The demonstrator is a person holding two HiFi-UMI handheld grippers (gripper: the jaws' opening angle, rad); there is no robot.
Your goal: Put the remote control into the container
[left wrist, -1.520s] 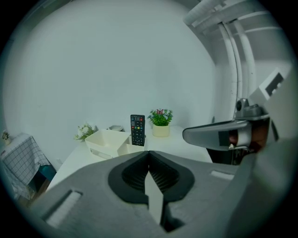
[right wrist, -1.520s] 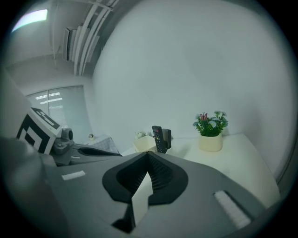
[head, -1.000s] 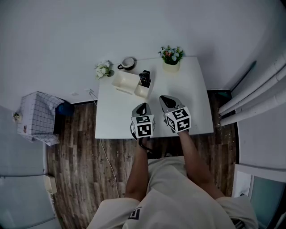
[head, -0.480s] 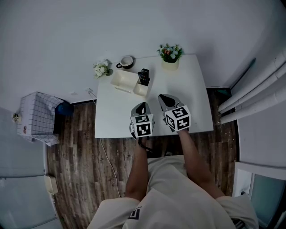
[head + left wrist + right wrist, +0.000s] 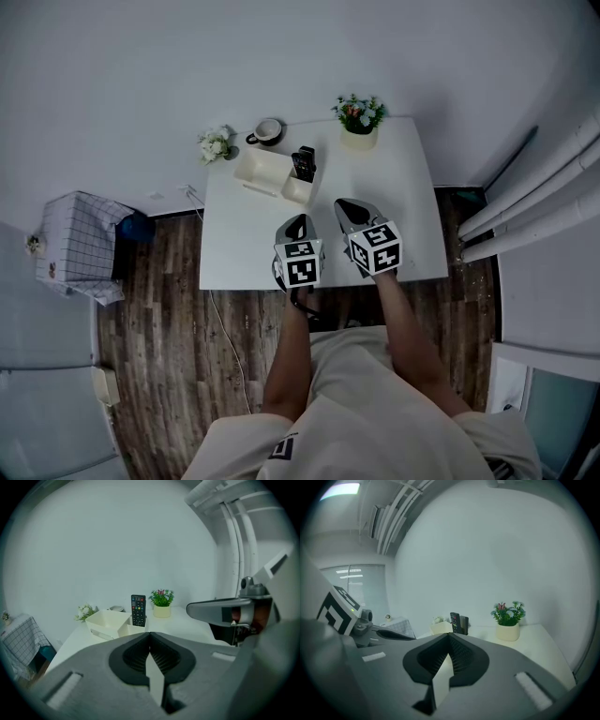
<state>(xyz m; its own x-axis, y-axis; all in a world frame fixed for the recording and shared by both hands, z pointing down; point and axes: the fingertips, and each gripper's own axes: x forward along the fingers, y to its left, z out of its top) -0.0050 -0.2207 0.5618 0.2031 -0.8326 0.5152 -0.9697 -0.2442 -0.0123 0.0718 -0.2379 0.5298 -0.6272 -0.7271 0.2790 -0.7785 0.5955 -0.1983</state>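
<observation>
1. Head view, nearest the camera: lap in a pale garment [image 5: 375, 412], with two bare forearms [image 5: 403, 328] reaching forward above a wooden floor [image 5: 159, 319].
2. At the near edge of the white table [image 5: 412, 206]: left gripper [image 5: 297, 225] and right gripper [image 5: 347, 211], side by side, marker cubes toward the person, tips over the tabletop.
3. Left gripper view: jaws pressed together, dark ribbed pads meeting along a single seam, nothing between them. Right gripper visible at the right of that view, level with the table.
4. Right gripper view: jaws likewise clenched, seam closed, nothing held.
5. Farther along the table, well apart from both grippers: cream container [image 5: 265, 171], made of a wide shallow compartment and a narrow one at its right end.
6. Remote control [image 5: 303, 164]: black, standing upright in the narrow compartment, upper half rising above the rim, button face toward the grippers. Touched by neither gripper.
7. Beyond the container: potted plant [image 5: 359, 117] in a pale pot near the far right corner. Cup [image 5: 267, 132] at the far edge. Bunch of white flowers [image 5: 216, 143] at the far left corner.
8. Left of the table, on the floor: box under a checked cloth [image 5: 80, 246].
9. Farthest: plain pale wall [image 5: 281, 56] behind the table.
</observation>
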